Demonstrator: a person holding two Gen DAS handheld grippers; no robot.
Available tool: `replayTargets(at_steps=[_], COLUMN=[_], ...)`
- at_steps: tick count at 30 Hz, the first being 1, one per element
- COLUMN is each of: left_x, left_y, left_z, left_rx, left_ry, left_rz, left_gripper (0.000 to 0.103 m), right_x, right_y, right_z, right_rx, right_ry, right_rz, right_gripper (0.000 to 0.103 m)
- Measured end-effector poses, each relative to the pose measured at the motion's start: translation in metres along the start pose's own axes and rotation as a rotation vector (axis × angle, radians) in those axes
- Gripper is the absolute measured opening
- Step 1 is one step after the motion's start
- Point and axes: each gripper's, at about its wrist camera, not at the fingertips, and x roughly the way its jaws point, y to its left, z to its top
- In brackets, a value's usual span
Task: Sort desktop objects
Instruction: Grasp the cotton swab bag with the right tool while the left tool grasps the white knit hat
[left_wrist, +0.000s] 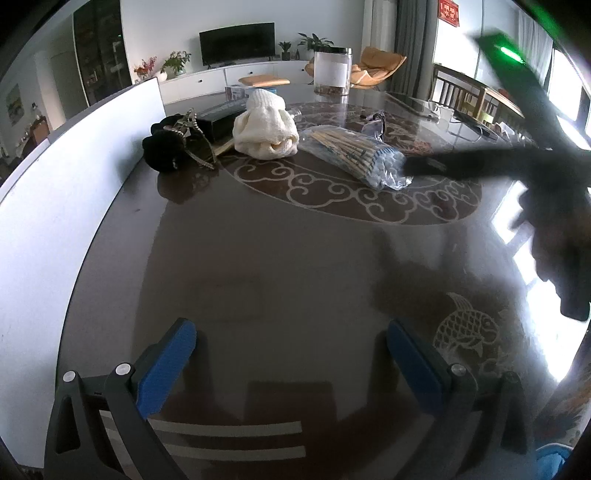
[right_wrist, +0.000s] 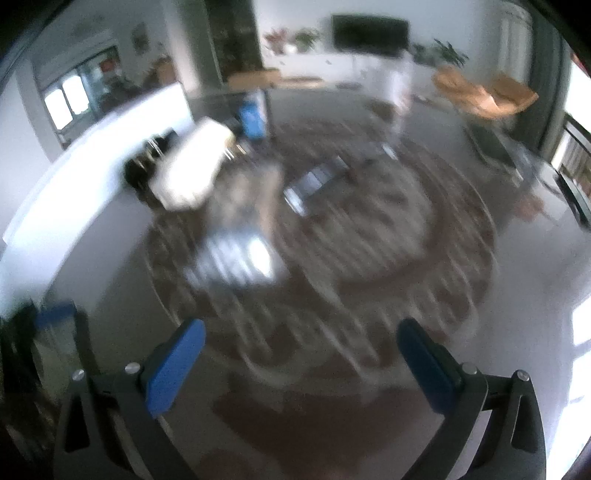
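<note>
On the dark patterned table (left_wrist: 258, 258) lie a white knit hat (left_wrist: 266, 129), a clear bag of thin wooden sticks (left_wrist: 351, 155), a black fuzzy item with a gold chain (left_wrist: 173, 147) and a black box (left_wrist: 221, 120). My left gripper (left_wrist: 291, 354) hovers open over bare table, well short of them. My right gripper shows as a dark blurred shape with a fingertip (left_wrist: 424, 166) next to the bag's near end. The right wrist view is motion-blurred: the right gripper (right_wrist: 301, 354) is open and holds nothing, with the hat (right_wrist: 192, 166) and bag (right_wrist: 240, 251) ahead.
A white upright panel (left_wrist: 74, 192) borders the table's left side. A clear jar with a white label (left_wrist: 332, 72) stands at the far edge, and glasses (left_wrist: 373, 125) lie behind the bag. Chairs and a TV cabinet are beyond the table.
</note>
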Motion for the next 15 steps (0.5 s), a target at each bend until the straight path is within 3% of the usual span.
replayTargets(at_steps=[6, 9, 11, 13, 15], left_x=[-0.006, -0.008, -0.007, -0.002, -0.001], left_y=[0.003, 0.002, 0.003, 0.007, 0.016], left_z=[-0.008, -0.010, -0.006, 0.003, 0.014], left_rx=[0.003, 0.002, 0.002, -0.018, -0.053], left_ry=[0.011, 0.015, 0.041, 0.066, 0.053], left_rz=[-0.003, -0.001, -0.001, 0.013, 0.014], left_gripper=[0.103, 0.103, 0.103, 0.103, 0.103], right_x=[0.054, 0.057, 0.052, 0.046, 0.038], right_y=[0.021, 0.027, 0.028, 0.028, 0.024], right_z=[0.033, 0.033, 0.032, 0.027, 0.018], right_rx=[-0.029, -0.083, -0.100, -0.112, -0.105], right_ry=[0.061, 0.019, -0.001, -0.009, -0.008], right_rz=[-0.026, -0.059, -0.045, -0.033, -0.024], right_gripper=[0.103, 0.095, 0.068, 0.052, 0.048])
